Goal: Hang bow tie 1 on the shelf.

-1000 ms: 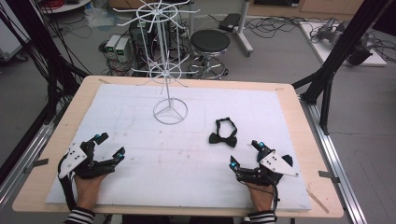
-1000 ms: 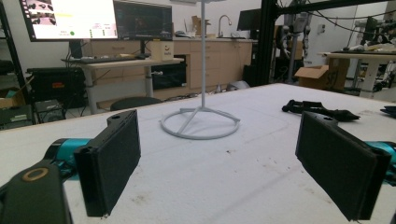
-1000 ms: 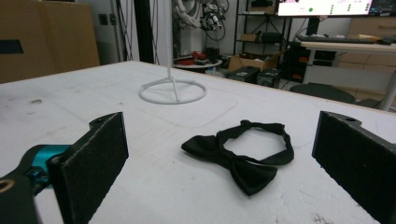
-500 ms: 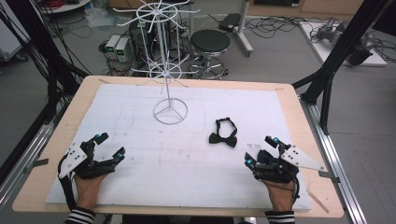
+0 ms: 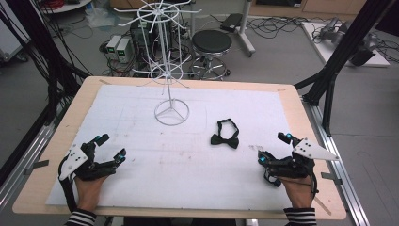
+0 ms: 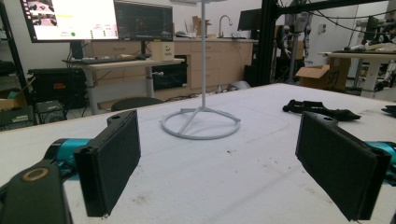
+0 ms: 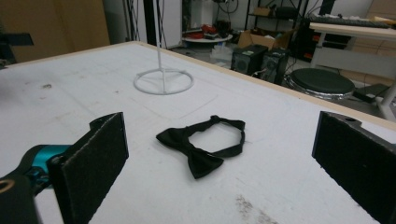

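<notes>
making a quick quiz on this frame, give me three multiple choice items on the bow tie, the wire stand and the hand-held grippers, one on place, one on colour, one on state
1. Where does the bow tie lie?
A. hung on the wire stand
B. flat on the white mat, nearer the right hand-held gripper
C. between the left gripper's jaws

2. What colour is the bow tie?
A. red
B. white
C. black

3. How do the jaws of the right hand-held gripper stand?
A. spread apart, holding nothing
B. shut on the bow tie
C. shut on the stand's base

Answers
1. B: in the high view it rests on the white mat, right of the wire stand and apart from it, closer to the right gripper than to the left hand-held gripper.
2. C: it shows black in the high view and the right gripper view.
3. A: the right gripper view shows both pads wide apart with the tie lying on the mat beyond them.
</notes>
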Motion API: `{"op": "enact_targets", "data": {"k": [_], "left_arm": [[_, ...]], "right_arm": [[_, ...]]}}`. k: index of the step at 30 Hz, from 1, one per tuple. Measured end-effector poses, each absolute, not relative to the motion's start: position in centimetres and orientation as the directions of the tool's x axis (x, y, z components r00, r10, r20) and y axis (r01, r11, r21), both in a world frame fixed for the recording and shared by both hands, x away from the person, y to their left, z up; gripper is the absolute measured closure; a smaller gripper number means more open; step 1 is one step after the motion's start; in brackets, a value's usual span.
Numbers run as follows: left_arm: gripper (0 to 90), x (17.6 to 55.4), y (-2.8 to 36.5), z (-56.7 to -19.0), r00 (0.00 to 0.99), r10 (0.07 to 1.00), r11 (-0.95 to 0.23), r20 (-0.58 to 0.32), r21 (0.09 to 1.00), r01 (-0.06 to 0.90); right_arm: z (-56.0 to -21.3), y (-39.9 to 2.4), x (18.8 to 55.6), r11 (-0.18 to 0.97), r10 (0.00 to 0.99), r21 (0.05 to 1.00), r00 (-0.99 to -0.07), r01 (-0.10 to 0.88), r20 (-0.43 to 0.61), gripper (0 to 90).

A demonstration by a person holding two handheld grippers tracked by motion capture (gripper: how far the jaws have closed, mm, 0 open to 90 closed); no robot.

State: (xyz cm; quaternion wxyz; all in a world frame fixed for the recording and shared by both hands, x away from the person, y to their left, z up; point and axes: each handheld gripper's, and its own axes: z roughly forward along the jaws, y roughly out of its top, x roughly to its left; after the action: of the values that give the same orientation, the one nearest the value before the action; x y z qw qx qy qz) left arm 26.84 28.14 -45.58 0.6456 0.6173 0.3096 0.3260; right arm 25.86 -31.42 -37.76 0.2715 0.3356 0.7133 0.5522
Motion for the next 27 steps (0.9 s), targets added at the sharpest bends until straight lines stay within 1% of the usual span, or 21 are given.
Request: {"op": "enact_targets", "data": {"k": [7,12,17,23,27], "left_arm": [[14.4,26.8,28.0,-45.6,0.592,0.806,0.012,0.016,0.999,-0.044],[14.3,26.8,28.1,-45.6,0.590,0.808,0.019,0.010,0.999,-0.043],[14.3,26.8,28.0,-45.6,0.590,0.807,0.014,0.017,0.999,-0.047],[14.3,26.8,28.0,-45.6,0.588,0.809,0.008,0.021,0.999,-0.047],[14.4,26.8,28.0,-45.6,0.588,0.809,0.009,0.021,0.999,-0.047]], "right_arm": [[-36.7,-32.7,26.6,0.222,0.777,0.953,-0.628,0.205,-0.046,2.7],[-36.1,-33.8,27.1,0.271,0.785,0.934,-0.615,0.234,-0.074,2.8],[-36.0,-34.7,27.6,0.308,0.782,0.910,-0.618,0.277,-0.077,2.8],[-36.3,-35.4,27.9,0.332,0.778,0.895,-0.623,0.299,-0.080,2.8],[-36.9,-36.0,28.3,0.393,0.771,0.857,-0.628,0.335,-0.108,2.8]]}}
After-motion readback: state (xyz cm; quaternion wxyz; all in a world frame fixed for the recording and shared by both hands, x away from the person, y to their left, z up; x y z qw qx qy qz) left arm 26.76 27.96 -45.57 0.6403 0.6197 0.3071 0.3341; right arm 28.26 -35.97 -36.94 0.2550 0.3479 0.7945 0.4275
